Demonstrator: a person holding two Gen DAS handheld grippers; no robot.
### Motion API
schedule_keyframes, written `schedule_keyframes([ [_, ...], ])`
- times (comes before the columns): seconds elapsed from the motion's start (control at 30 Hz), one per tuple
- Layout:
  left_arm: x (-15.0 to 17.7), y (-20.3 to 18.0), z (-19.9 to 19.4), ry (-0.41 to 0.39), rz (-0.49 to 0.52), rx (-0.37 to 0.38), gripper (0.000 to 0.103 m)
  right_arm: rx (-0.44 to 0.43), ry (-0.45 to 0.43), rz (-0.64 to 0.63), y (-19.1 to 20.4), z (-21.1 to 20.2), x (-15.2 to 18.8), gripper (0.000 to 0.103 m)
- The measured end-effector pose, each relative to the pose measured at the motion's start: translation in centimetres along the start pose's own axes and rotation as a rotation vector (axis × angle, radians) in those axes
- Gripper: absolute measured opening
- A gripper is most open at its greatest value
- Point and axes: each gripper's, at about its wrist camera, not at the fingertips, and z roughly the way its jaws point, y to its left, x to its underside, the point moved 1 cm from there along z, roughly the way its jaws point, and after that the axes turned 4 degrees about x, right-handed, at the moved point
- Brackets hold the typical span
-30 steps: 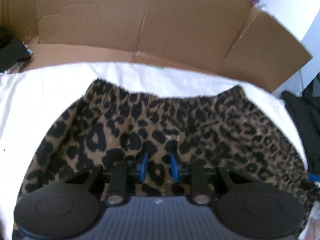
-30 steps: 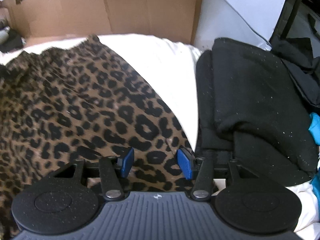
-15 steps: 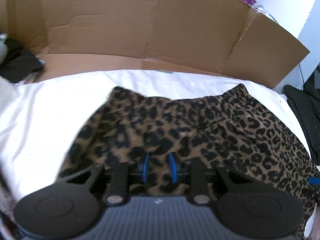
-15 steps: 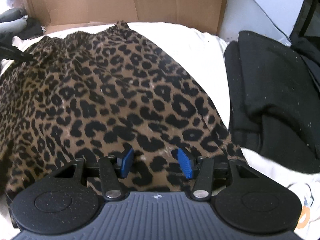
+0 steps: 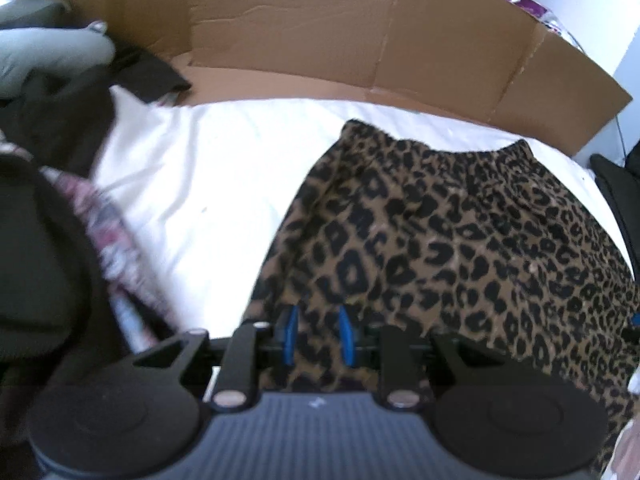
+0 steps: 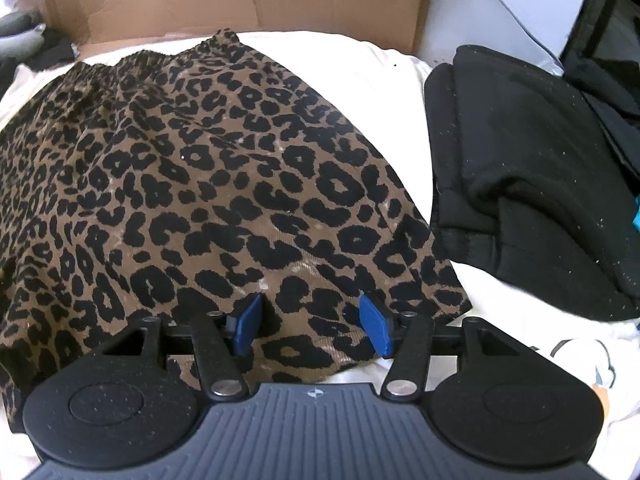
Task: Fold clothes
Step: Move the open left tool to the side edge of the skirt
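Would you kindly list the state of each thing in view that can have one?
Leopard skirt: spread on the white sheet, left side folded over toward the right.
Left gripper: jaws narrow, skirt fabric bunched between them.
Right gripper: jaws opening, over the skirt's hem.
Black garment: folded, lying right of the skirt.
Cardboard box: flaps open, behind the sheet.
White sheet: lightly wrinkled.

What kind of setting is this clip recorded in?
Likely a home room, perhaps a bedroom: a leopard-print garment spread on a white sheet, flattened cardboard behind it, and a folded black garment beside it.
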Motion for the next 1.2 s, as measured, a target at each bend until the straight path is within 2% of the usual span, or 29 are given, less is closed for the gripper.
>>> schedule_keyframes([
  [0.43,4.8,2.3,-4.1,0.048,-0.049,-0.047,0.030,0.047,0.051,0.007,0.4,-0.4,-0.9,0.059],
  [0.6,7.1,3.2,-5.0,0.064,-0.072,-0.065,0.040,0.058,0.059,0.017,0.3,-0.5,-1.0,0.059],
  [0.73,9.1,4.2,-5.2,0.079,-0.079,-0.066,0.041,0.058,0.067,0.015,-0.1,-0.3,-1.2,0.059],
  [1.0,12.0,6.0,-5.4,0.109,-0.129,-0.083,0.041,0.080,0.089,0.181,-4.3,0.7,-2.1,0.059],
  [1.2,12.9,6.7,-5.3,0.104,-0.157,-0.061,0.043,0.152,0.118,0.220,-6.3,1.0,-1.7,0.060],
])
